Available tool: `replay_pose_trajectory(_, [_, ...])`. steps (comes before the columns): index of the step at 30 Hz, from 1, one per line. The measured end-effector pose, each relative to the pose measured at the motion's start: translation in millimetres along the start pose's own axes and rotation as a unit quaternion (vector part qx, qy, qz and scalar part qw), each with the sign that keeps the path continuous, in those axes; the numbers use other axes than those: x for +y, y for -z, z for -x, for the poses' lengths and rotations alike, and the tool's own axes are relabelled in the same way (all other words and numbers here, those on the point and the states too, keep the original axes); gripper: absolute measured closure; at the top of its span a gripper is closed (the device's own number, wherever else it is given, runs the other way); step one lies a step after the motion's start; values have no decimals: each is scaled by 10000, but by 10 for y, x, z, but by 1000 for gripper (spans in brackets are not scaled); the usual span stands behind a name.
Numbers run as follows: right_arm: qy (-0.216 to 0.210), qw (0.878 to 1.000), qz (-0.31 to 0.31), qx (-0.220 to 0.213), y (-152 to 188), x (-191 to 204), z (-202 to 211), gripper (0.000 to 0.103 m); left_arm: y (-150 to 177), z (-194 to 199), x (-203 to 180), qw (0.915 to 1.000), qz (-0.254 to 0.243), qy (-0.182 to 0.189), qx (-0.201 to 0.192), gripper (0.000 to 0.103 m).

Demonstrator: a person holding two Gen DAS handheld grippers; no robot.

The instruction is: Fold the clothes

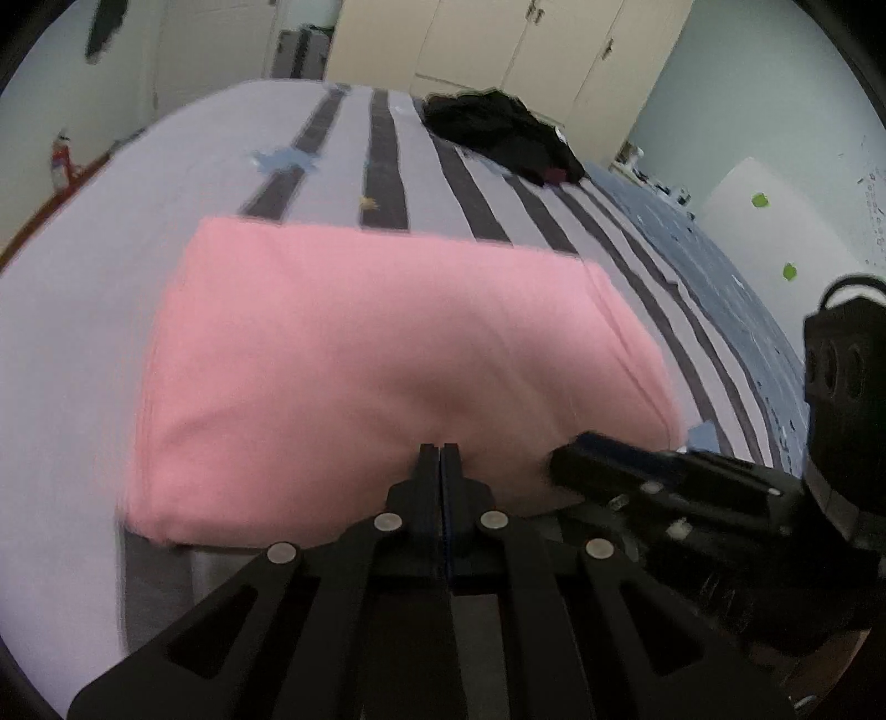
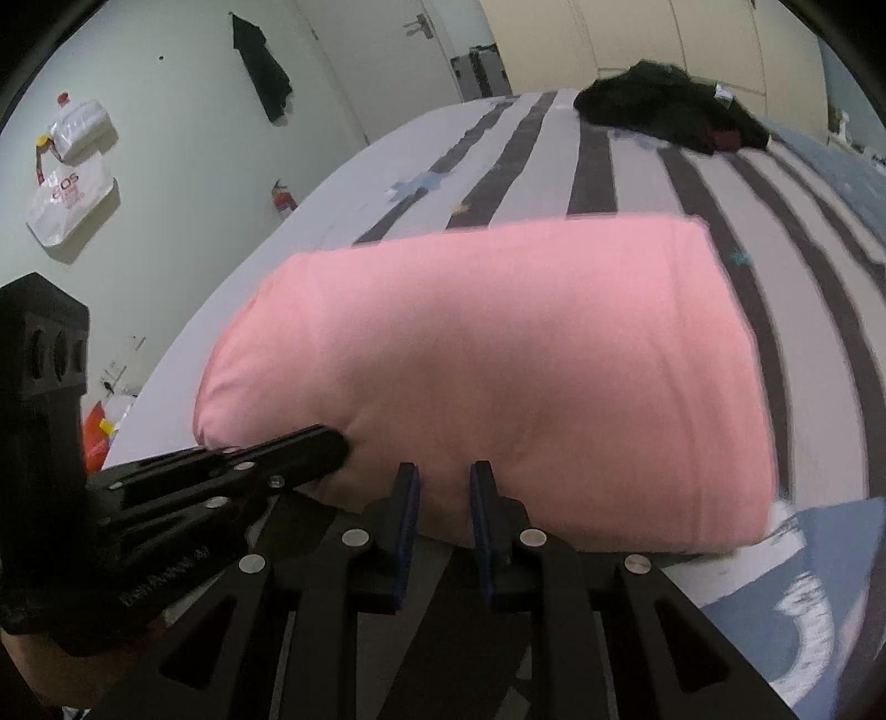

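Note:
A pink garment (image 1: 387, 365) lies folded in a thick rectangle on the striped bed; it also shows in the right wrist view (image 2: 498, 376). My left gripper (image 1: 441, 450) is shut at the garment's near edge, its tips pressed together against the pink cloth; whether cloth is pinched I cannot tell. My right gripper (image 2: 441, 471) is open, its fingers apart at the garment's near edge. The right gripper shows from the side in the left wrist view (image 1: 576, 448), and the left gripper in the right wrist view (image 2: 332, 443), both touching the near edge.
A heap of dark clothes (image 1: 498, 133) lies at the far end of the bed (image 1: 83, 332), also in the right wrist view (image 2: 670, 105). A blue patterned cover (image 2: 819, 581) lies at the right. Cupboards (image 1: 498, 44) and a wall with a hanging bag (image 2: 72, 205) stand behind.

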State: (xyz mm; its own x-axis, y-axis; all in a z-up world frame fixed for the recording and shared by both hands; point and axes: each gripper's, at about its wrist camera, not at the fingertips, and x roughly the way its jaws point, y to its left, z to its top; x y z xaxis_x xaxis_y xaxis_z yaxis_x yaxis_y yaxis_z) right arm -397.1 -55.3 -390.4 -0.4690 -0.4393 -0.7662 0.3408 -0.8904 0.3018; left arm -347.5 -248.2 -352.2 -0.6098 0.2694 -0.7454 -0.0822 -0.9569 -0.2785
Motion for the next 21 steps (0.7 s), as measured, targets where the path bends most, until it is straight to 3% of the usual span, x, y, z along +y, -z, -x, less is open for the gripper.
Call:
replay_pose_trajectory(4, [170,9998,-141,-19,-21,-139,77,86,-37,152,241,9983,261,-506,-132,101])
replay_pose_trajectory(8, [340,9990,-283,-38,-41,-277,153,89,93,-7,440,9979,401,-503,-1,101])
replay_pose_trajectory(12, [510,9978,-424,-57,-62,-416,230,89,-41,44,438,9984,250,-510,-6,101])
replay_pose_trajectory(16, [687,9955,-602,-255,-121,-512,378,89,-44,111,549,9963,206,-839,-31,101])
replay_pose_trajectory(21, [932,9938,-565,-203,-98,-686,380,89,-60,45,597,9956,81,-928,-10,101])
